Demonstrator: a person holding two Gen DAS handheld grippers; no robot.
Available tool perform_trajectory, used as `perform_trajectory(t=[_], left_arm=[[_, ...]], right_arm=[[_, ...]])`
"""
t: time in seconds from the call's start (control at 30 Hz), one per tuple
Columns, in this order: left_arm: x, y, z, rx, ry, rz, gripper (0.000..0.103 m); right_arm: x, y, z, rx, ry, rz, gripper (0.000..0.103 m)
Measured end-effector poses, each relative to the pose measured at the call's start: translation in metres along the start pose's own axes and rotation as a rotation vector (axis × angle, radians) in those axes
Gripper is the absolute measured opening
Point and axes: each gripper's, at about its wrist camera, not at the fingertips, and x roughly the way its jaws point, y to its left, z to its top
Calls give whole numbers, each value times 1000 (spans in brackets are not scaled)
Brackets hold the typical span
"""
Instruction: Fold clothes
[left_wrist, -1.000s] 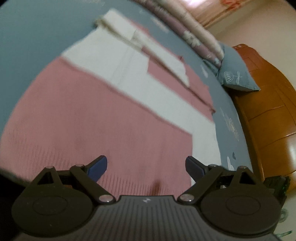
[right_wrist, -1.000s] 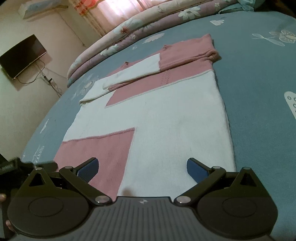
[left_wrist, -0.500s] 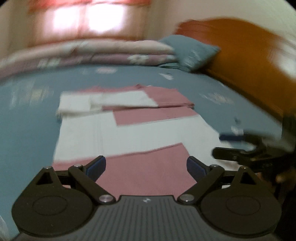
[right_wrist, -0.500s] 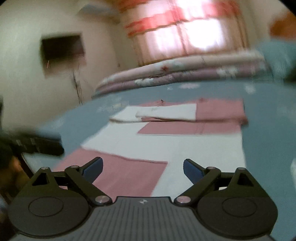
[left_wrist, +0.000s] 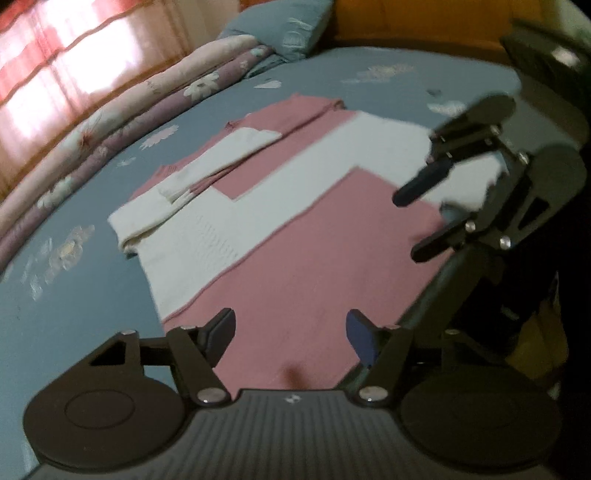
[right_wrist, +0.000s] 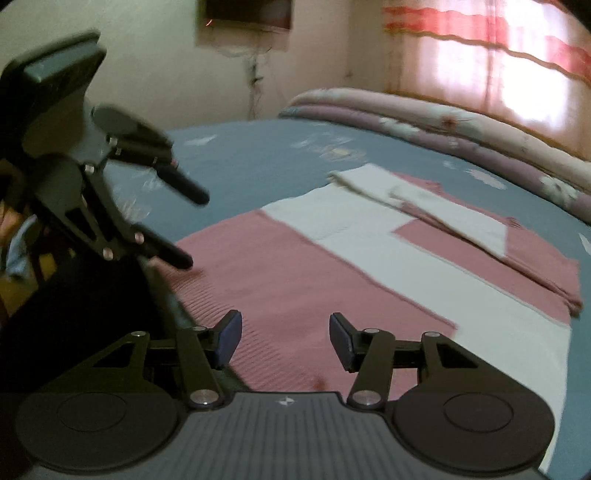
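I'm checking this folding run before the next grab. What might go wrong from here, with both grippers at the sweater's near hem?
1. Both grippers, left and right, have just been closing with nothing pinched, above the pink and white sweater; they may shut on air or catch one layer only.
2. The folded sleeves lie loosely on top; lifting the hem may slide them off.
3. The grippers sit close together; they may collide.

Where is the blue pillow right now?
In the left wrist view, the blue pillow sits at the top middle, at the head of the bed, between the rolled floral quilt and the wooden headboard.
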Motion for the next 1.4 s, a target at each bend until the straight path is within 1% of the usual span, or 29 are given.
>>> perform_trajectory(t=[0.13,0.27,0.33,0.4,0.47,0.57,0.6,0.67,0.73,0.9,0.97,1.03,1.1,1.2,1.33,1.4], left_arm=[[-8,-14,-19,210,10,50,65],[-5,-35,-36,405,27,71,67],[5,-43,-40,469,37,75,67],[16,-49,-41,499,41,80,67],[23,-51,-39,498,26,72,67],[31,-54,-35,505,7,35,67],[34,-55,-35,520,2,43,67],[38,-56,-33,537,-10,51,71],[38,-55,-31,526,-24,47,71],[39,-48,-25,512,-39,85,71],[37,-45,-23,508,-43,87,71],[34,-40,-20,490,-54,88,71],[31,-32,-16,452,-65,89,71],[28,-23,-12,415,-78,98,71],[28,-17,-9,386,-86,94,71],[28,-17,-9,380,-88,92,71]], right_arm=[[3,12,10,-22,30,5,58],[10,17,21,-30,44,8,59],[14,19,24,-32,49,6,59],[17,21,24,-22,56,6,59],[20,21,25,-11,66,5,59],[20,20,23,2,71,-8,60],[20,19,23,12,73,-13,60],[20,16,22,35,76,-11,61],[20,13,20,53,78,-11,62],[18,11,19,62,78,-18,62],[17,12,19,53,77,-11,62],[16,14,20,31,72,4,63],[14,19,20,-9,64,23,63],[14,32,20,-97,68,29,69],[29,47,16,-219,102,-18,69],[39,54,13,-276,124,-53,64]])
